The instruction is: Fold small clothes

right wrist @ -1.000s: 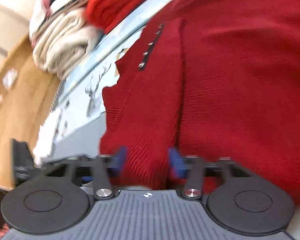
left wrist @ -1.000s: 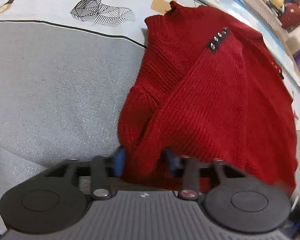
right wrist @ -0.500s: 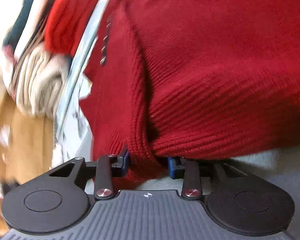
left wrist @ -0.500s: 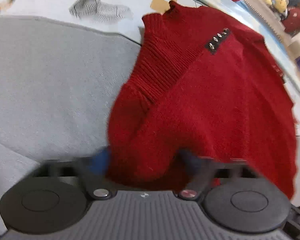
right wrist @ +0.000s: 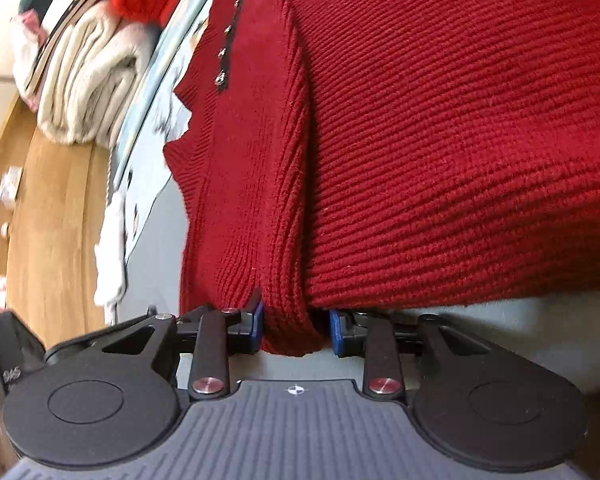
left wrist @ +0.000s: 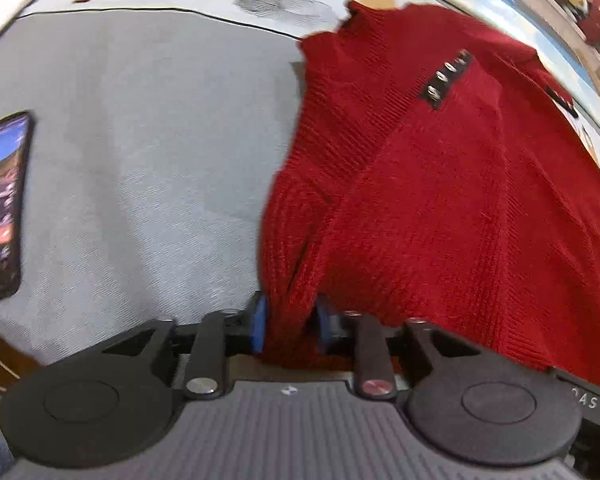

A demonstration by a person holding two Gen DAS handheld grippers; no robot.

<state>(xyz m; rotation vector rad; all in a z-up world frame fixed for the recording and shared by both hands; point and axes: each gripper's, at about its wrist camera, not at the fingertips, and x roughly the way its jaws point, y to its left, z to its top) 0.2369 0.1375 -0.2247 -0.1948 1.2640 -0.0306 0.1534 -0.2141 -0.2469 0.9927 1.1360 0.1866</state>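
A small red knit sweater (left wrist: 440,184) with a black buttoned shoulder tab lies on a grey bed cover (left wrist: 148,140), its sleeves folded in over the body. My left gripper (left wrist: 290,326) is shut on the sweater's bottom hem at its left corner. In the right wrist view the sweater (right wrist: 440,120) fills most of the frame, and my right gripper (right wrist: 296,330) is shut on a thick fold of its hem, with the blue pads pressing the knit from both sides.
A phone (left wrist: 2,208) with a lit screen lies on the cover at the far left. A stack of folded cream and red clothes (right wrist: 88,80) sits beyond the sweater. A wooden floor (right wrist: 56,220) shows past the bed's edge.
Both grippers have kept their hold on the hem and pulled it towards me. The left gripper has swung left, bringing the phone into view. The right view has tilted.
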